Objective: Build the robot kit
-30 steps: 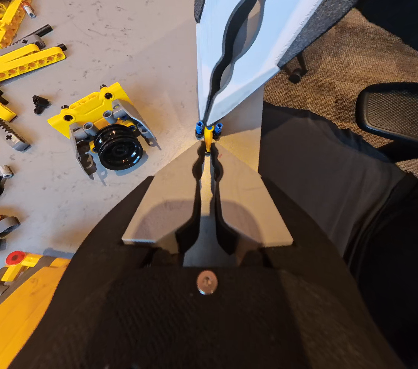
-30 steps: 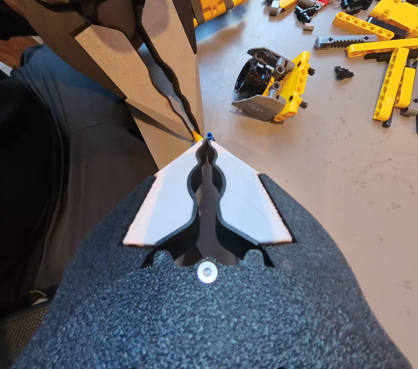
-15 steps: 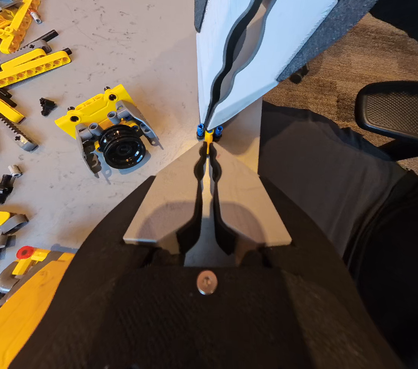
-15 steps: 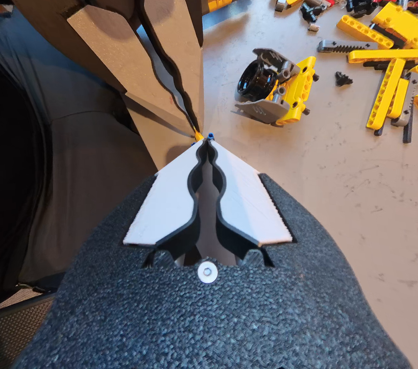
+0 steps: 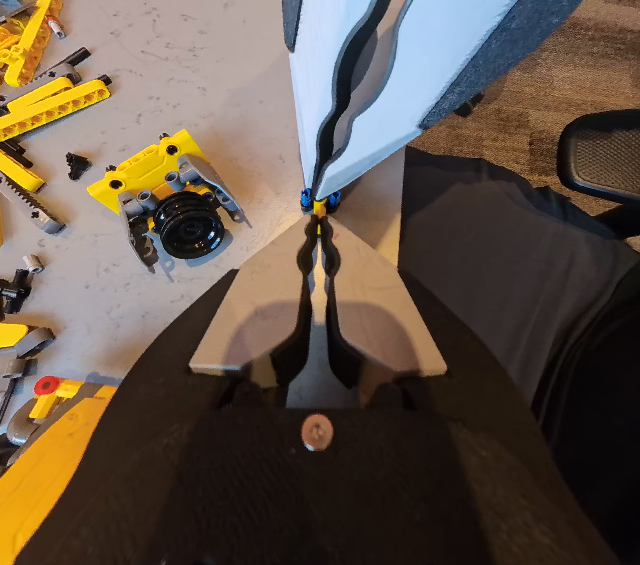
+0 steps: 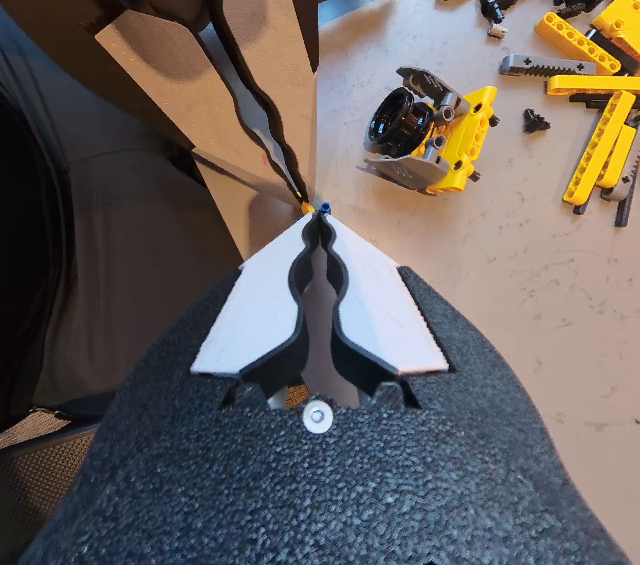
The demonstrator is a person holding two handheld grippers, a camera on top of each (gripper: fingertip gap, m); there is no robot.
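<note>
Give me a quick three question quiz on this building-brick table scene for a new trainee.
1. True or false: both claws are shut on the small yellow piece with blue pins.
2. What colour is the wheel in the yellow and grey assembly?
3. Multiple choice: the left claw and right claw are A) far apart B) tip to tip C) one out of view.

Key: 1 true; 2 black; 3 B.

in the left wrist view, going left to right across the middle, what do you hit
grey toothed rack → small black connector → yellow and grey assembly with a black wheel → small yellow piece with blue pins, pinched between left gripper and right gripper → dark chair armrest
</note>
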